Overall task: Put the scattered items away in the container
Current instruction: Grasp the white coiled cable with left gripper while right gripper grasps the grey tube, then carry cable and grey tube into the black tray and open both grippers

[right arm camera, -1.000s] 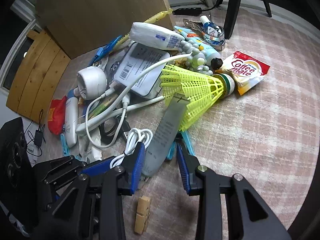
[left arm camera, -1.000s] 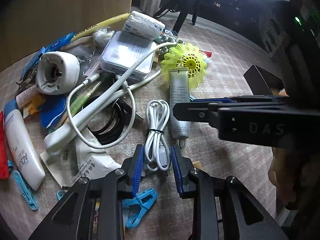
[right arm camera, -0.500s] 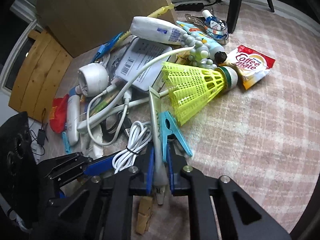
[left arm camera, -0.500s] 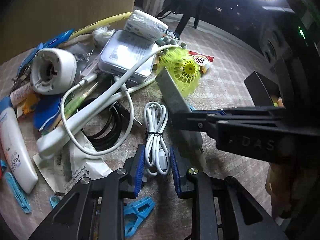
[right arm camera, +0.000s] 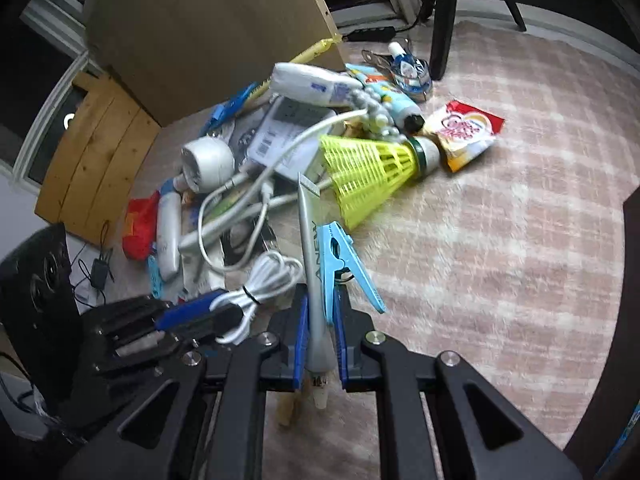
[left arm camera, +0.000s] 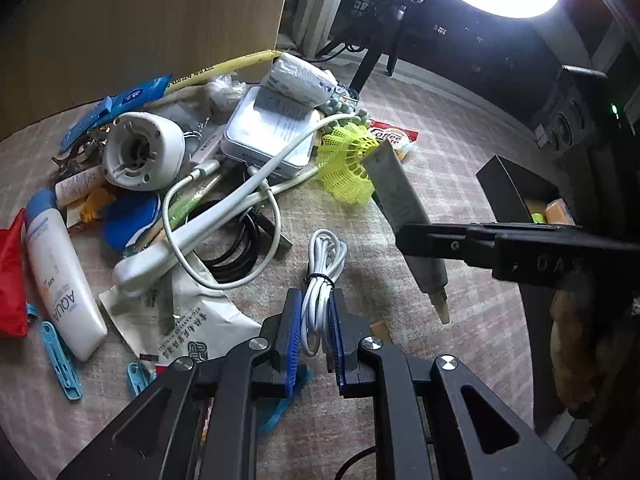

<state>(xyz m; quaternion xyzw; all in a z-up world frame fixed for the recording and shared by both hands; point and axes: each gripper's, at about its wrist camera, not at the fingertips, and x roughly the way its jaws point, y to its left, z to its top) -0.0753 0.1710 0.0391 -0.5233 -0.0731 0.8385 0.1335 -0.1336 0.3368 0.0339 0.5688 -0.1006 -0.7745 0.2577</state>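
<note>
We note a pale checked rug [right arm camera: 500, 240] under the whole scatter, with a wooden board [left arm camera: 140, 20] standing at the back of the pile. A black container [left arm camera: 516, 192] sits on the rug off to the right in the left view, well apart from the pile, with some yellow items inside.

In the pile we see a white box [left arm camera: 268, 136] with a white gooseneck lamp [left arm camera: 192, 232] lying across it, and a round white gadget [left arm camera: 140, 152] to its left. A white AQUA tube [left arm camera: 60, 280] lies at the left edge beside a red pouch [left arm camera: 10, 280]. A yellow shuttlecock [right arm camera: 372, 168] rests on its side, cork touching a creamer sachet [right arm camera: 468, 136].

Right gripper [right arm camera: 320, 332]: fingers together on a grey tube [right arm camera: 314, 264], clamped near its cap end, flat end raised off the rug. A blue peg [right arm camera: 344, 256] lies just beside the tube.

Left gripper [left arm camera: 314, 332]: jaws closing, a coiled white cable [left arm camera: 324, 272] between the blue pads [left arm camera: 294, 332]. From the right view the pads appear to press on the coil's near end; the rest of the coil lies on the rug.
</note>
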